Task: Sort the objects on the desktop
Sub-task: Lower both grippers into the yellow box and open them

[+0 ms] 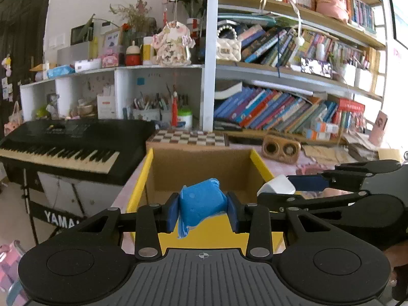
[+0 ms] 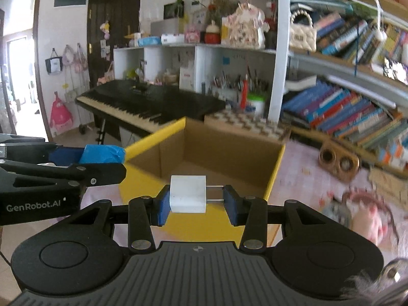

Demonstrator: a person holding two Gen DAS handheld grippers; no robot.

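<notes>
Tools both loaded above open cardboard box [image 1: 201, 170] with yellow flaps.
Left tool [image 1: 202, 210] pinches blue crumpled packet [image 1: 201, 201] between both pads; right tool [image 2: 195, 201] grips white plug adapter [image 2: 188, 193], left pad on its body, right pad against its two metal prongs [image 2: 214, 193]. Left view alone shows right tool side-on [image 1: 293, 186] and the Yamaha keyboard [image 1: 66, 145] front. Right view alone shows the doorway [image 2: 20, 63], hanging bags, pink counter [image 2: 306, 168] and wooden speaker [image 2: 338, 163] blurred.
</notes>
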